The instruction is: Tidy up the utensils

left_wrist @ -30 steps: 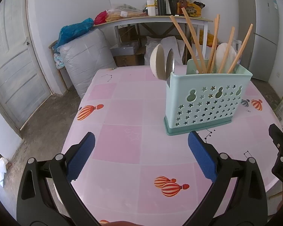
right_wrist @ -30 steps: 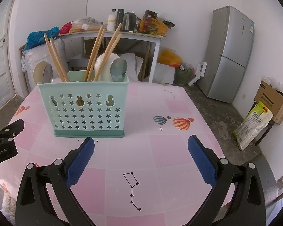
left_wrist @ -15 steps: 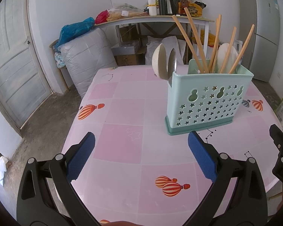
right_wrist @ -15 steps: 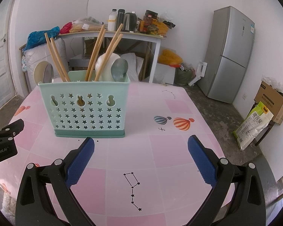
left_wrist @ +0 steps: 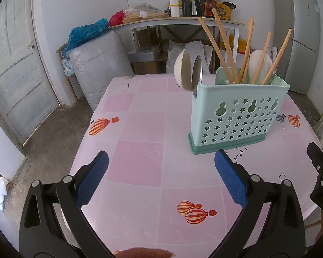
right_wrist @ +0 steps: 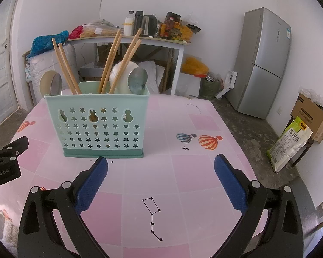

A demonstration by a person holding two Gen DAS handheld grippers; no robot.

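Observation:
A mint-green utensil caddy [left_wrist: 236, 116] [right_wrist: 97, 126] with star cut-outs stands upright on the pink table [left_wrist: 144, 129] [right_wrist: 193, 172]. Several wooden chopsticks [left_wrist: 226, 49] [right_wrist: 112, 62] lean out of it, along with a white spoon [left_wrist: 259, 64] [right_wrist: 121, 79], a beige spoon [left_wrist: 183, 68] [right_wrist: 46, 83] and metal spoons [left_wrist: 197, 67] [right_wrist: 137, 81]. My left gripper [left_wrist: 161, 172] hangs open over the table, left of and nearer than the caddy. My right gripper [right_wrist: 161, 173] is open too, in front of and right of the caddy. Neither holds anything.
Behind the table are a cluttered side table with bottles and a kettle [right_wrist: 140, 23], a wrapped grey bundle [left_wrist: 99, 64] and a door [left_wrist: 13, 75]. A grey fridge [right_wrist: 262, 64], a cardboard box [right_wrist: 312, 116] and a green bag [right_wrist: 290, 144] stand on the right.
Almost nothing differs: the caddy sits very slightly lower and to the right in the left wrist view. Both grippers stay open and empty.

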